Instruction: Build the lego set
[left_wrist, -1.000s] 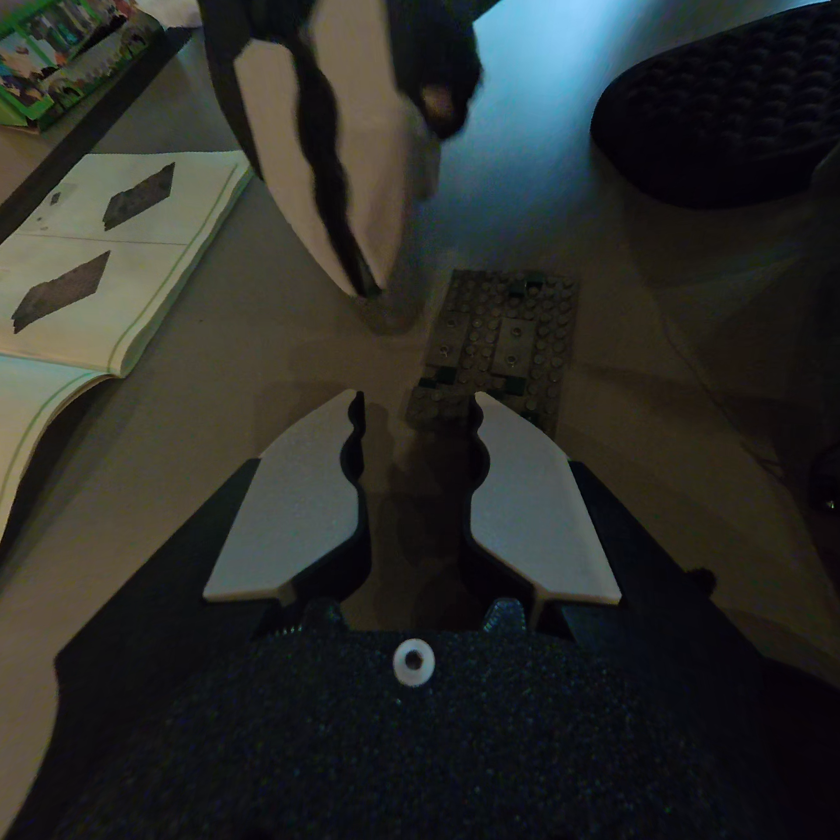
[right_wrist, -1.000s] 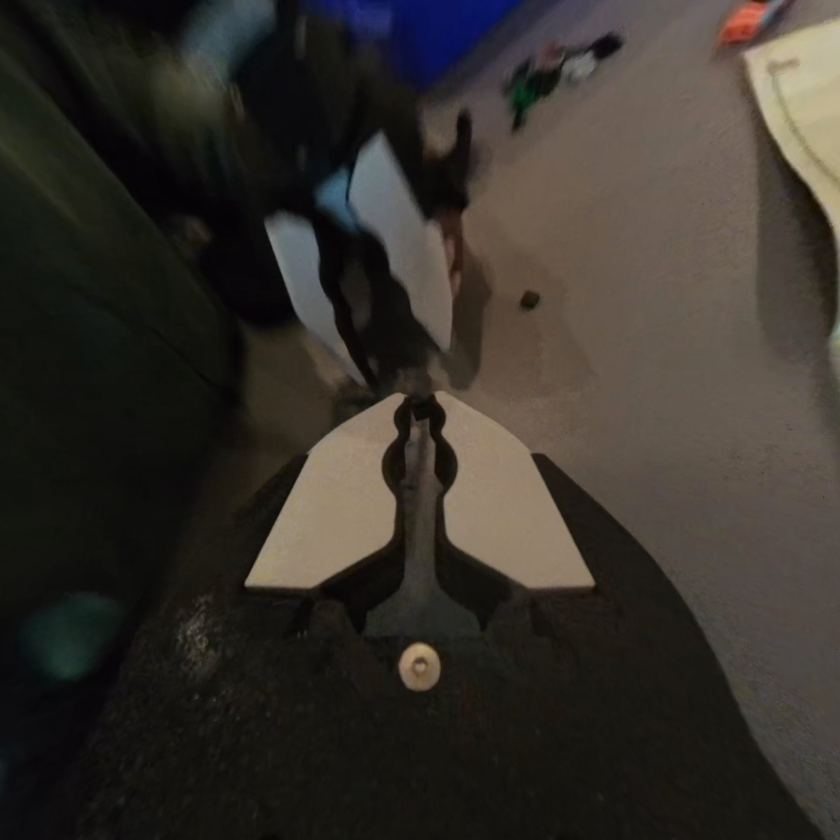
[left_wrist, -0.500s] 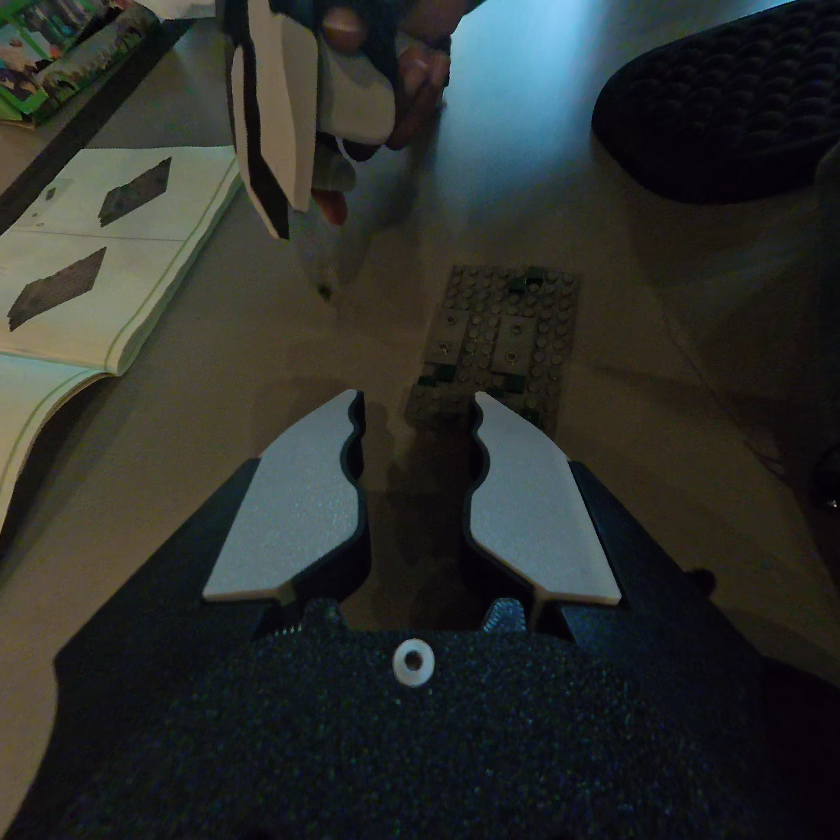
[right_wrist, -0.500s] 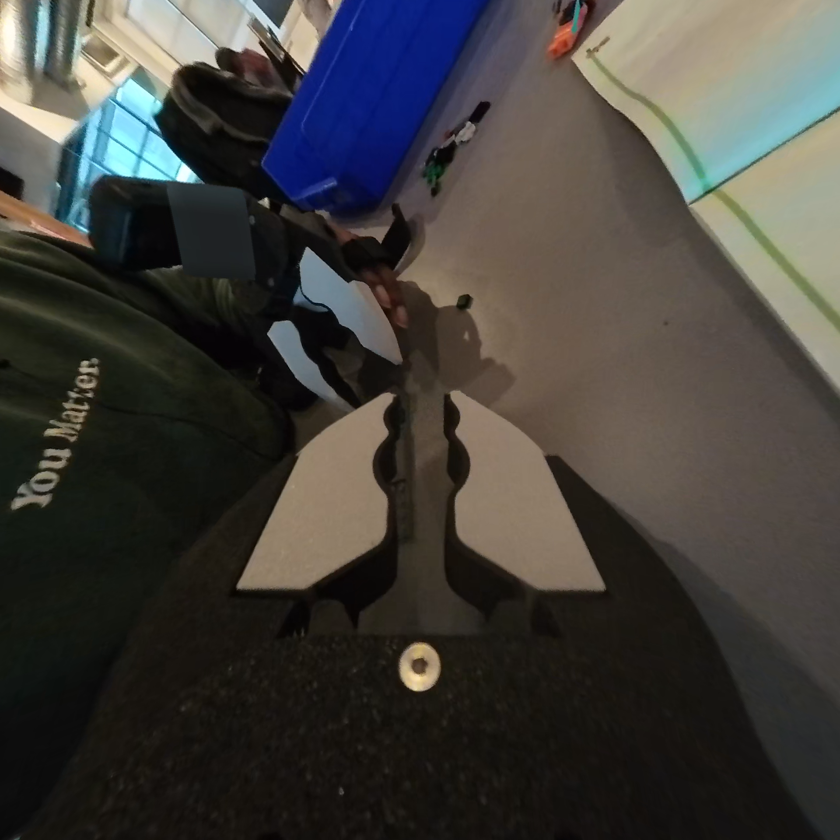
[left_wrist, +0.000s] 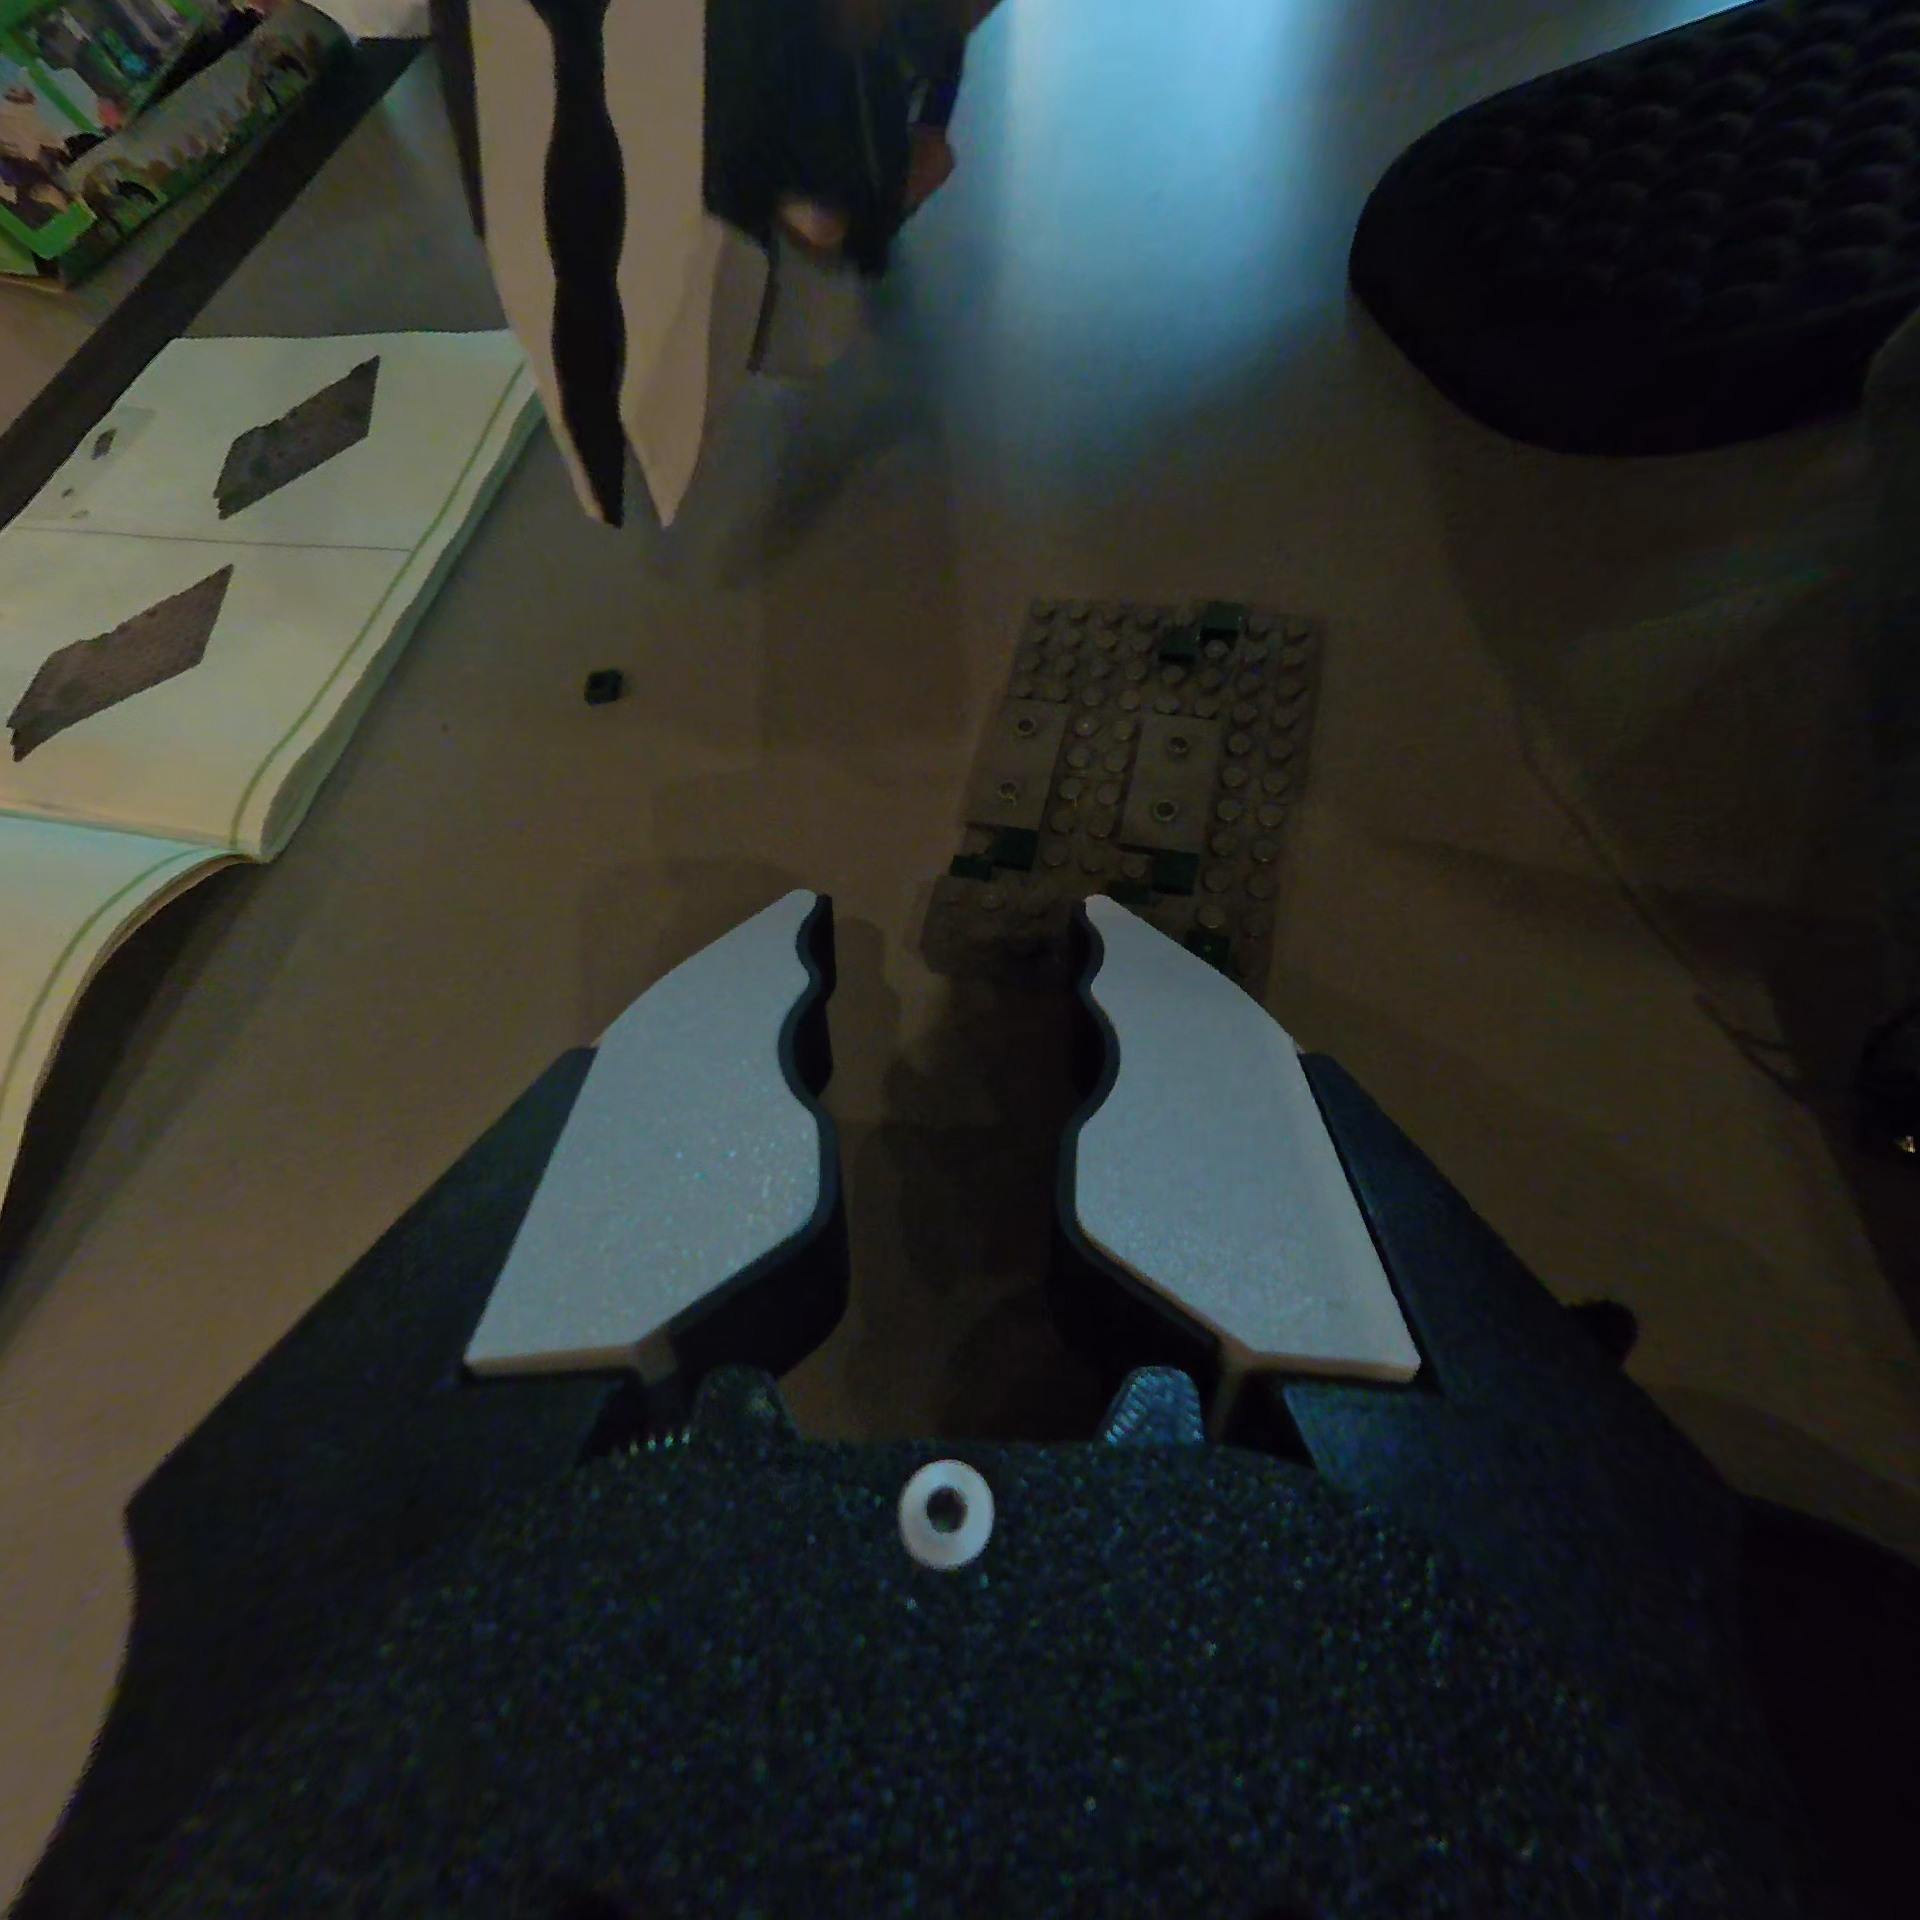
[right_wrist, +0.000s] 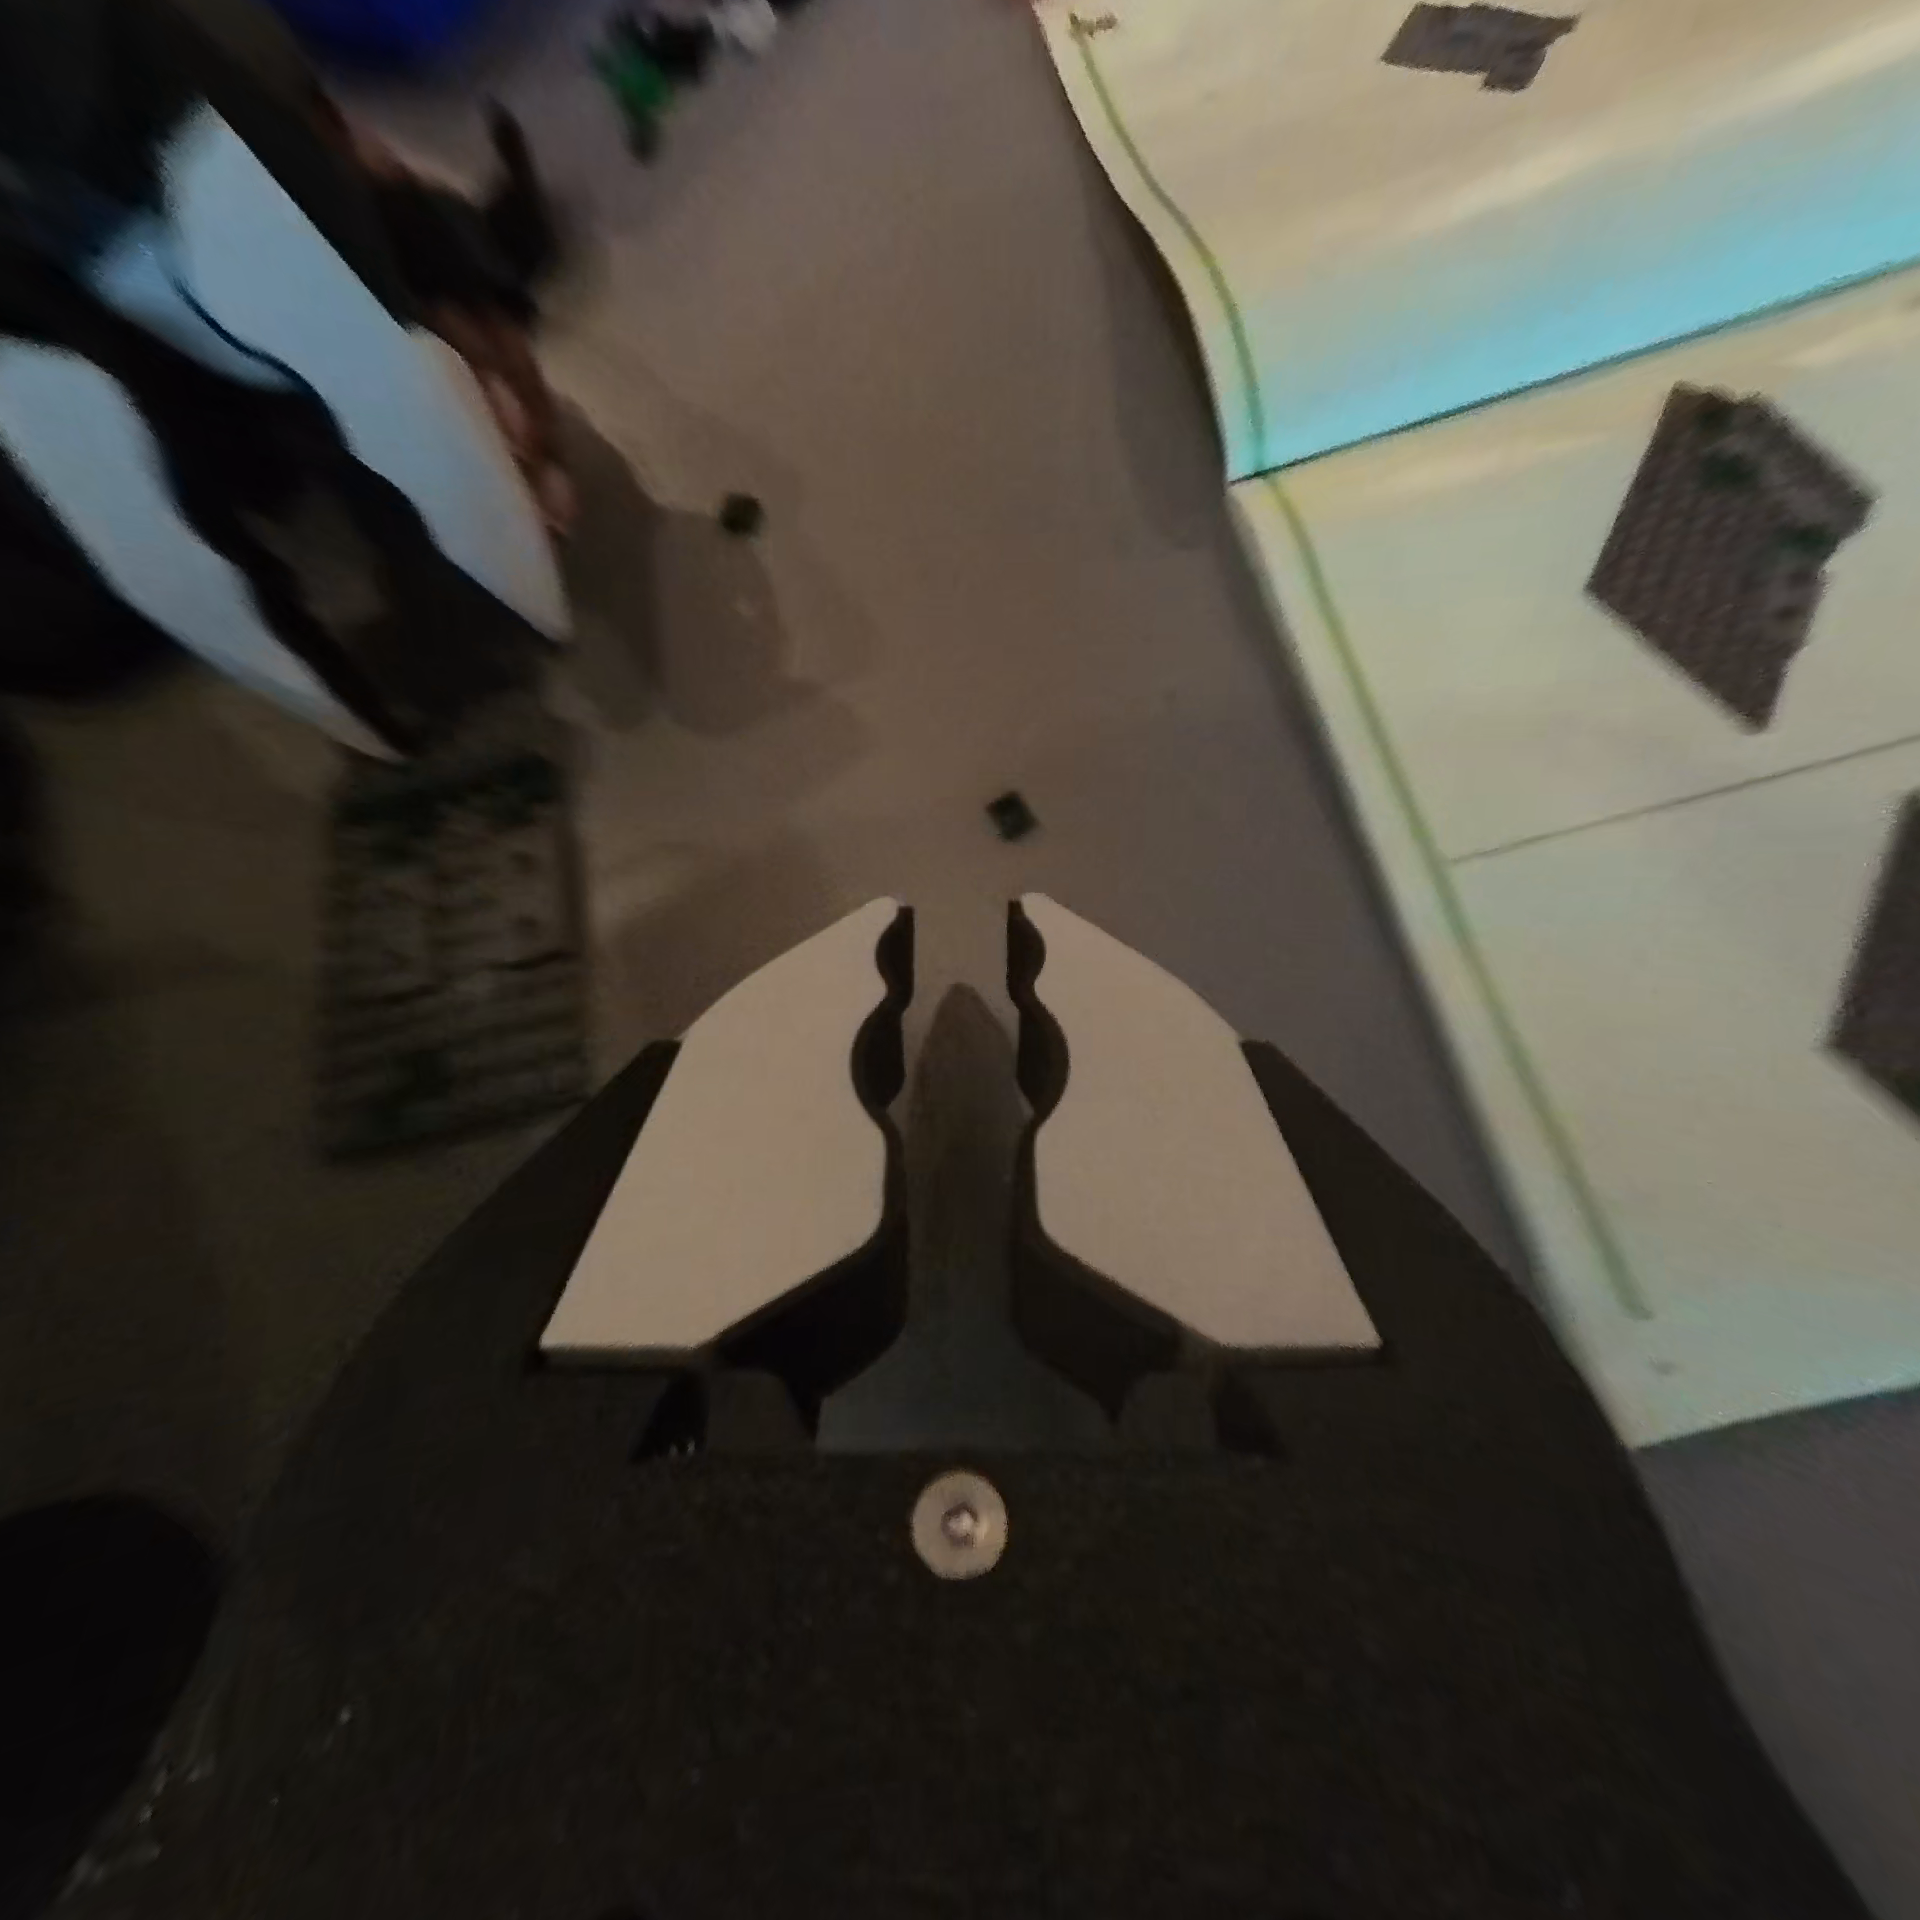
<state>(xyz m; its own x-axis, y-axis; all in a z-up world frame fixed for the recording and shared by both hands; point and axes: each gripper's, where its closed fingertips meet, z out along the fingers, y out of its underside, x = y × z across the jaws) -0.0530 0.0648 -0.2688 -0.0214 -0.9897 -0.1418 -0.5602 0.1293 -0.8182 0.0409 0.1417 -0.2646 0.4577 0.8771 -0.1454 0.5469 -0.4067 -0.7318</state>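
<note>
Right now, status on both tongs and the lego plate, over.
Left tongs open, empty, at grey lego plate near edge. Right tongs open, empty, above small dark brick loose on table. Path clear.

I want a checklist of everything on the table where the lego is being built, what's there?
Surface: tan table, dimly lit.
Job's things: grey studded lego plate lying flat with small dark pieces on it; one loose dark piece between the plate and the open instruction booklet.
Clutter: green lego box at the far left; a dark bumpy object at the far right.
Grippers: left gripper open, empty, near the plate's edge; right gripper open, empty, above the loose piece.
Cables: thin cable right of the plate.
Surroundings: nothing seen clearly.
</note>
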